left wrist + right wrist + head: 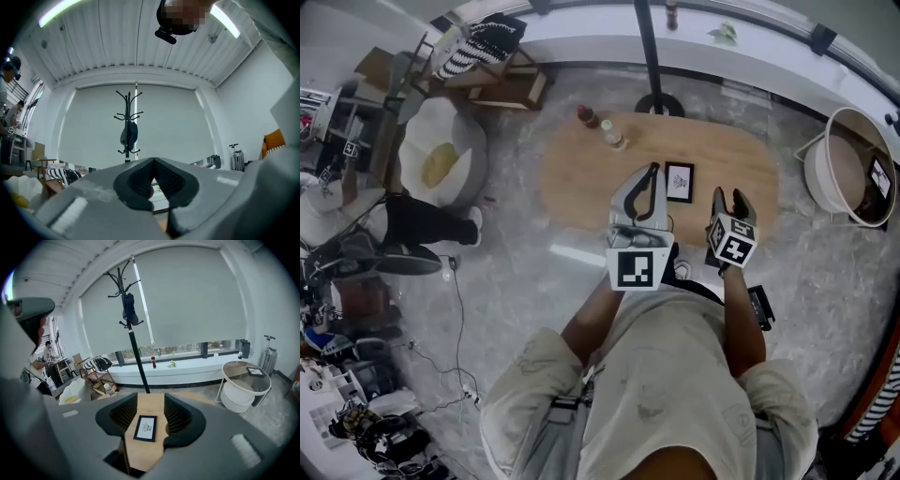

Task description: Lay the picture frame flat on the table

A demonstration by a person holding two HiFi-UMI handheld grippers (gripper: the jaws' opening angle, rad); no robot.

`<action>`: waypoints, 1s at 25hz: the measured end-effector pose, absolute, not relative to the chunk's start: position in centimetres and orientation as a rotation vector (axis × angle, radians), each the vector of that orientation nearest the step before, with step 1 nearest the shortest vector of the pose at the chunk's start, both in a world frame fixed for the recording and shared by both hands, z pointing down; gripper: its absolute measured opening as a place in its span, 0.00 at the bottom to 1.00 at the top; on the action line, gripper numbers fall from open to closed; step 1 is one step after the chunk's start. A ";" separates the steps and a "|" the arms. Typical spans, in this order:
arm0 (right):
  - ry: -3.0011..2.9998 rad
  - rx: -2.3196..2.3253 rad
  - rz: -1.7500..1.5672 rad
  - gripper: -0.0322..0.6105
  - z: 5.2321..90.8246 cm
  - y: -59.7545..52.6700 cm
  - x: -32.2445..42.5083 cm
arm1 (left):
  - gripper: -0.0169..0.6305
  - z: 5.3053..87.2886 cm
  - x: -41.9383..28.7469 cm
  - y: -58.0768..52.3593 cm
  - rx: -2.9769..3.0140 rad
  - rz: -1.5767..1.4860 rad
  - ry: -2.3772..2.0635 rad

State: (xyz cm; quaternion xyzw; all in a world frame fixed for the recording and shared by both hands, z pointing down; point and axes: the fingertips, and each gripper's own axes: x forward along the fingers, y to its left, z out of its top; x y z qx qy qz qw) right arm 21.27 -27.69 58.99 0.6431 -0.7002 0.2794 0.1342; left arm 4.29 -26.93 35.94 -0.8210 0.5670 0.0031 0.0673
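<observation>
Item: picture frame [679, 182], black border with a pale print. We find it face up on the table [581, 178], ahead of both hand-held grippers and touching neither. In the right gripper view the picture frame [146, 428] shows far beyond the gap between the jaws.

Left hand-held gripper [652, 171]: jaws together at the tips and nothing held. It is raised and aimed up and away from the table, just left of the frame's near edge. Its own view shows the closed left hand-held gripper [153, 161] against the far wall and ceiling.

Right hand-held gripper [729, 199]: jaws apart and empty, hovering above the near right part of the table and tilted down toward it. Its own view confirms the open right hand-held gripper [150, 404].

Progress: we judge the laying down complete, since the frame already appears flat and nothing grips it. We see no step left.

Surface: a long, rounded, light wood table [140, 453]. Two bottles stand beyond the left hand-held gripper, one red-capped [586, 115] and one clear [612, 133].

Room:
- Grey mottled floor [516, 234].
- Black coat stand [659, 103] past the table's far edge.
- White window ledge [750, 47] behind it.
- Round white side table [825, 159] off to the right.
- Pale armchair [441, 155] off to the left.
</observation>
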 end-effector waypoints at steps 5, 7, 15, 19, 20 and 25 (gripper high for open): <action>-2.046 1.903 0.703 0.33 55.6 -27.1 21.7 | 0.03 35.1 4.1 -26.2 -2.481 0.039 1.735; -2.050 1.931 0.637 0.33 53.8 -26.9 22.1 | 0.03 34.8 4.0 -26.0 -2.480 0.052 1.736; -2.131 2.007 0.383 0.33 45.2 -26.7 22.3 | 0.03 33.4 3.9 -25.9 -2.471 0.051 1.701; -2.168 2.046 0.296 0.33 41.4 -26.2 22.5 | 0.03 32.6 3.9 -25.9 -2.463 0.084 1.707; -2.179 2.056 0.272 0.33 40.4 -26.1 22.5 | 0.03 32.4 3.8 -25.9 -2.462 0.092 1.710; -2.241 2.104 0.130 0.33 35.5 -25.6 22.3 | 0.03 31.5 3.3 -25.9 -2.455 0.100 1.725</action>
